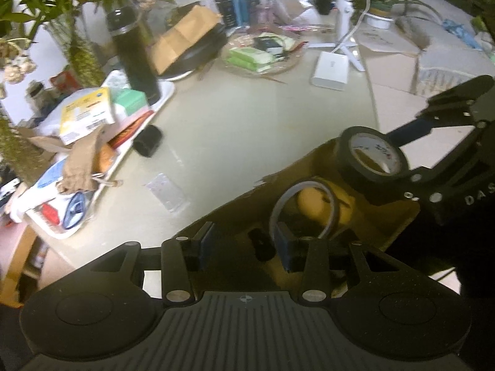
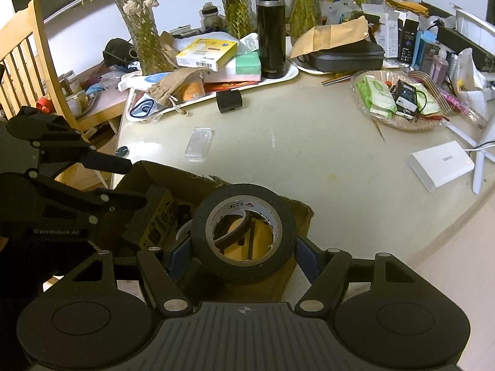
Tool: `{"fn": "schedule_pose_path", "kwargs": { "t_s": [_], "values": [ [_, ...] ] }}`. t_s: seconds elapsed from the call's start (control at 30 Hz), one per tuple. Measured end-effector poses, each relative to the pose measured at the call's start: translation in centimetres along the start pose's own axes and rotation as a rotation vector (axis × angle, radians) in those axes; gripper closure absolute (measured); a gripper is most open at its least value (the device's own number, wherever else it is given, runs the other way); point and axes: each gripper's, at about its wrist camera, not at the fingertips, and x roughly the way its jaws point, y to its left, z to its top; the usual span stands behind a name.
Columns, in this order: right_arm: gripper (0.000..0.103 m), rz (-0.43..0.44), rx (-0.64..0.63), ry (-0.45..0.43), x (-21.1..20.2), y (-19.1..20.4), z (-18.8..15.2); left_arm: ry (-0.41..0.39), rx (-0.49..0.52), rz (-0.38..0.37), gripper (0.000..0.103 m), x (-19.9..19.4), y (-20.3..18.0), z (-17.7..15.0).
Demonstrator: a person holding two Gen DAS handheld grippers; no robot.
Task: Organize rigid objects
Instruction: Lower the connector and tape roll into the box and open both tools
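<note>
Holding the black roll of tape [image 2: 243, 235] pinched in the right gripper [image 2: 243, 247] over the open brown cardboard box [image 2: 297, 213]; left gripper [image 1: 244, 238] part-spread, empty, inside it; box already holds items; short black cylinder [image 2: 229, 100] and clear plastic case [image 2: 199, 141] beyond it remain.

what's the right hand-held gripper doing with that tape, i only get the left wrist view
Observer: The right hand-held gripper clamps the tape from both sides, a blue pad on each.
Operator: is it over the box
Observer: Yes, above the box, near its torn wall.
Operator: what's in the box under my left one
Observer: A yellow and black carton sits below the left hand-held gripper, which reaches in over the box's left side.
</note>
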Motion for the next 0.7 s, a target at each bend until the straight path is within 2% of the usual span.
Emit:
{"fn": "schedule_pose_path", "kwargs": {
  "t_s": [0.23, 0.7],
  "values": [
    [0.03, 0.008, 0.005, 0.006, 0.2, 0.2, -0.2, -0.005, -0.005, 0.07, 0.062, -0.7, 0.3, 0.0],
    [0.028, 0.029, -0.049, -0.012, -0.4, 1.8, 0.8, -0.015, -0.028, 0.071, 0.062, -1.1, 0.9, -0.2]
  ]
}}
